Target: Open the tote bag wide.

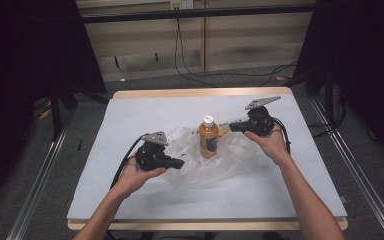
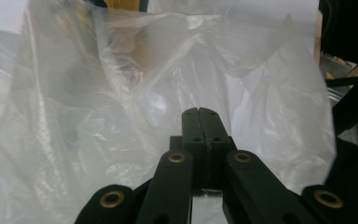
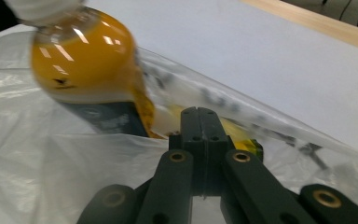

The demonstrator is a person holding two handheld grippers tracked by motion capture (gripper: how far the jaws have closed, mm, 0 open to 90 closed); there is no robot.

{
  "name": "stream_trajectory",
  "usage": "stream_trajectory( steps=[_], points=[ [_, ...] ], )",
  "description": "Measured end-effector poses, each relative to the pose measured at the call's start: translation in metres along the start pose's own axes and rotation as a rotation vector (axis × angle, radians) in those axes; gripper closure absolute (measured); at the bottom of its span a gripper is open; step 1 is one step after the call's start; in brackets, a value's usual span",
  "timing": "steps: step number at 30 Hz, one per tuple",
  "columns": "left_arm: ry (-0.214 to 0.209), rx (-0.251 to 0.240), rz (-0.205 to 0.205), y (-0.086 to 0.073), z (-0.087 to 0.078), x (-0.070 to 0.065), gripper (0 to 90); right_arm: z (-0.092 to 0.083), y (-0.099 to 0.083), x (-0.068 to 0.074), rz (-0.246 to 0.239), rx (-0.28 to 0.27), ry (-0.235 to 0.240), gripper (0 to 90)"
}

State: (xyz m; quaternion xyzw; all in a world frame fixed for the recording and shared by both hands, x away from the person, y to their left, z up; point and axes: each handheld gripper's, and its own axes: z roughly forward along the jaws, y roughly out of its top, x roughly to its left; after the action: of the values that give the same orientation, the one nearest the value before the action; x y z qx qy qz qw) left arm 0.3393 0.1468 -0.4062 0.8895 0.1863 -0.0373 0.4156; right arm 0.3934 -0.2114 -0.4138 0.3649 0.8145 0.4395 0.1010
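Observation:
An orange bottle (image 1: 208, 137) with a white cap stands upright in the middle of the table, with a clear plastic bag (image 1: 230, 160) gathered around its lower half. My left gripper (image 1: 179, 164) is at the bag's left side, shut, with its tips pinching the film. My right gripper (image 1: 225, 130) is just right of the bottle, shut on the bag's printed rim. In the left gripper view the shut jaws (image 2: 199, 112) face raised, crinkled bag film (image 2: 98, 93). In the right gripper view the shut jaws (image 3: 199, 112) sit at the bag's rim, with the bottle (image 3: 86, 65) close on the left behind the film (image 3: 37, 177).
A pale grey mat (image 1: 290, 190) covers the wooden table (image 1: 200, 93). Dark stands and curtains flank the table on both sides, and cables run across the floor behind it. Metal rails run along the floor at left and right.

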Motion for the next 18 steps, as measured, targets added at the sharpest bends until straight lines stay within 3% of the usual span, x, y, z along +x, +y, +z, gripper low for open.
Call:
stream_trajectory(
  steps=[4, 11, 15, 18],
  points=[
    [-0.007, -0.063, -0.007, 0.006, -0.012, 0.001, 90.0, -0.005, 0.003, 0.012, -0.02, -0.001, 0.042, 90.0],
    [0.002, -0.082, 0.037, 0.033, -0.014, -0.005, 90.0, 0.0, 0.008, 0.038, -0.09, 0.045, 0.096, 90.0],
    [0.058, -0.018, 0.05, 0.049, 0.002, 0.007, 90.0, 0.009, 0.003, 0.04, -0.094, 0.078, 0.109, 90.0],
    [0.077, 0.043, 0.019, 0.051, 0.027, 0.022, 90.0, 0.018, -0.003, 0.038, -0.087, 0.107, 0.109, 90.0]
  ],
)
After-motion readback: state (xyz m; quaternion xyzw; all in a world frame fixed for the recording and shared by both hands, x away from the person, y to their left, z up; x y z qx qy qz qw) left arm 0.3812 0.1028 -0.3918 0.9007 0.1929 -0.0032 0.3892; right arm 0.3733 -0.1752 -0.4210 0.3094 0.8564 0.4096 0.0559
